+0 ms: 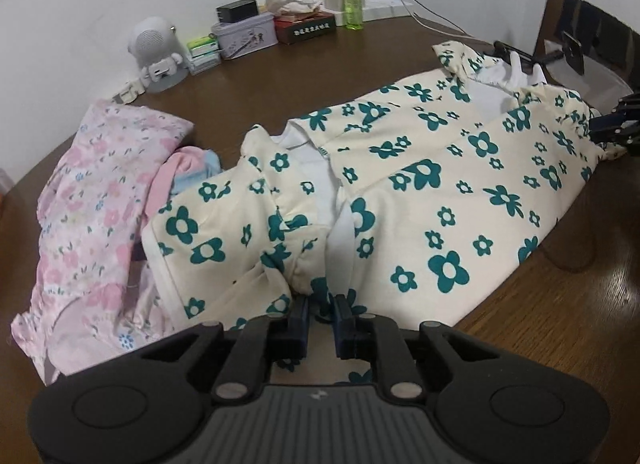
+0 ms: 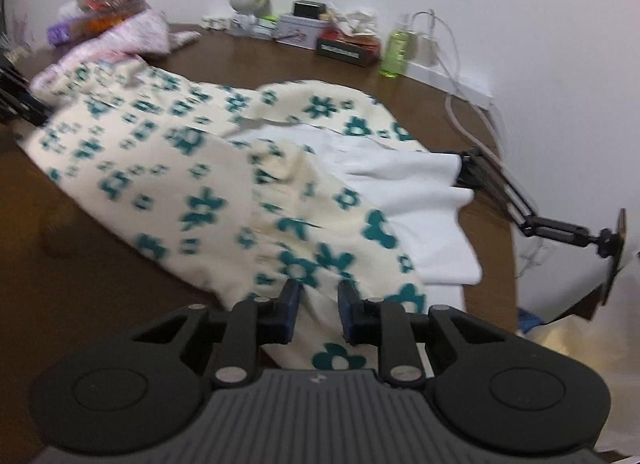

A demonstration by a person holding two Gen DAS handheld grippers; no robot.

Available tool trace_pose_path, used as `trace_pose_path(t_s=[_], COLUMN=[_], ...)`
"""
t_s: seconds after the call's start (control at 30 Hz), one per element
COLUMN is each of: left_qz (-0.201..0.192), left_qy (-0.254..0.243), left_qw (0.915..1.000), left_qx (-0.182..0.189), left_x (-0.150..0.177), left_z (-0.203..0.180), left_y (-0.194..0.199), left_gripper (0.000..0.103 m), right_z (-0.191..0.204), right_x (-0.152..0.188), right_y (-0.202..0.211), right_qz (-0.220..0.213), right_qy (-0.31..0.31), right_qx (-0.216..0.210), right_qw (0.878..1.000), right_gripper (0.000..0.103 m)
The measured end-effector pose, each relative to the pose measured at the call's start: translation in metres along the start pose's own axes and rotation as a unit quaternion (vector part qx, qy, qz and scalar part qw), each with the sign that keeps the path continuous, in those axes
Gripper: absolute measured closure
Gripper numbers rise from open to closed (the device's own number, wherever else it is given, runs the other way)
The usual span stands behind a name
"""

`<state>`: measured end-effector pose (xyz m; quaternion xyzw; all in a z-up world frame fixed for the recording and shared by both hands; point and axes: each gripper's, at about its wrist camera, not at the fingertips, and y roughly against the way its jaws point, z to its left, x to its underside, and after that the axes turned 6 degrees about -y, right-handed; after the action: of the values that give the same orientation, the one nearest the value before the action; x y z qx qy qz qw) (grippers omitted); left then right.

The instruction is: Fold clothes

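A cream garment with teal flowers (image 1: 420, 167) and a white lining lies spread across the brown table (image 1: 280, 79). My left gripper (image 1: 322, 310) sits at its near end, jaws narrow, with a bunched fold of the cloth pinched between the pads. In the blurred right wrist view the same garment (image 2: 192, 167) stretches away, white lining (image 2: 420, 199) turned up on the right. My right gripper (image 2: 319, 296) stands at that end's edge, jaws close together with cream cloth between them. Each gripper shows in the other's view: right gripper (image 1: 612, 129), left gripper (image 2: 16, 99).
A pile of pink floral clothes (image 1: 92, 199) lies left of the garment. Along the wall stand a white speaker (image 1: 154, 43), a tin (image 1: 245, 37), boxes, a green bottle (image 1: 353, 3) and a power strip with cables (image 2: 452, 79). A black jointed holder arm (image 2: 540, 219) juts over the table's edge.
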<state>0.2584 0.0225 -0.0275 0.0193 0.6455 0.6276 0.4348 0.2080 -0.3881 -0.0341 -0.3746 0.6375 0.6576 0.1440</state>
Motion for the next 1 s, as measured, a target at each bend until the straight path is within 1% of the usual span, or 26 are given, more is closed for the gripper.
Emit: trace_pose_path(t_s=[0.17,0.3,0.33,0.37,0.4,0.43,0.47,0.5,0.53,0.57,0.63,0.67,0.73,0.77,0.8,0.83,0.9,0.93,1.0], left_qz=[-0.009,-0.012,-0.012,-0.015,-0.027,-0.046,-0.065,-0.083,-0.092,-0.093,-0.081,-0.076,-0.066,-0.066,-0.071,-0.074,-0.068,-0.062,-0.052], left_qy=[0.016,0.028,0.035,0.042,0.05,0.059,0.067,0.073,0.072,0.069,0.055,0.052,0.047,0.043,0.036,0.025,-0.005,-0.017,-0.023], left_qw=[0.9998,0.9995,0.9993,0.9989,0.9983,0.9972,0.9956,0.9938,0.9931,0.9933,0.9952,0.9957,0.9966,0.9966,0.9964,0.9964,0.9974,0.9979,0.9983], left_qx=[0.002,0.005,0.009,0.012,0.012,0.01,0.008,0.009,0.008,0.006,-0.001,0.003,0.012,0.021,0.031,0.034,0.025,0.013,-0.01], left_x=[0.008,0.01,0.01,0.01,0.011,0.011,0.012,0.013,0.013,0.013,0.014,0.016,0.02,0.022,0.025,0.026,0.025,0.025,0.021], left_z=[0.001,0.002,0.004,0.006,0.008,0.008,0.009,0.009,0.007,0.004,-0.003,-0.005,-0.009,-0.011,-0.013,-0.016,-0.024,-0.028,-0.027], left_y=[0.004,0.007,0.007,0.009,0.014,0.022,0.029,0.037,0.043,0.046,0.046,0.044,0.039,0.038,0.039,0.04,0.038,0.036,0.028], left_gripper=[0.089,0.088,0.088,0.086,0.082,0.081,0.076,0.067,0.062,0.055,0.055,0.055,0.059,0.069,0.075,0.076,0.075,0.075,0.076], right_z=[-0.006,-0.009,-0.012,-0.014,-0.016,-0.017,-0.015,-0.011,-0.004,0.006,0.025,0.031,0.036,0.036,0.036,0.035,0.036,0.037,0.037], right_x=[0.002,0.006,0.005,0.004,0.003,0.001,-0.001,-0.005,-0.01,-0.014,-0.023,-0.026,-0.032,-0.034,-0.034,-0.034,-0.034,-0.033,-0.033], right_y=[-0.01,-0.005,-0.002,0.002,0.007,0.011,0.016,0.02,0.021,0.02,0.013,0.006,-0.008,-0.014,-0.017,-0.021,-0.026,-0.03,-0.036], right_qz=[-0.013,-0.003,-0.004,-0.012,-0.02,-0.029,-0.042,-0.053,-0.06,-0.063,-0.063,-0.059,-0.052,-0.051,-0.051,-0.052,-0.049,-0.046,-0.04], right_qy=[0.004,-0.002,-0.013,-0.032,-0.051,-0.069,-0.084,-0.094,-0.091,-0.077,-0.041,-0.029,-0.023,-0.027,-0.031,-0.033,-0.035,-0.037,-0.04], right_qx=[0.021,0.029,0.026,0.015,0.004,-0.008,-0.023,-0.037,-0.048,-0.051,-0.045,-0.039,-0.037,-0.038,-0.037,-0.036,-0.03,-0.027,-0.021], right_qw=[1.0,1.0,1.0,0.999,0.998,0.997,0.995,0.993,0.993,0.994,0.996,0.997,0.998,0.998,0.998,0.997,0.998,0.998,0.998], right_gripper=[0.082,0.08,0.08,0.08,0.078,0.076,0.068,0.062,0.053,0.048,0.046,0.046,0.046,0.046,0.046,0.046,0.046,0.046,0.046])
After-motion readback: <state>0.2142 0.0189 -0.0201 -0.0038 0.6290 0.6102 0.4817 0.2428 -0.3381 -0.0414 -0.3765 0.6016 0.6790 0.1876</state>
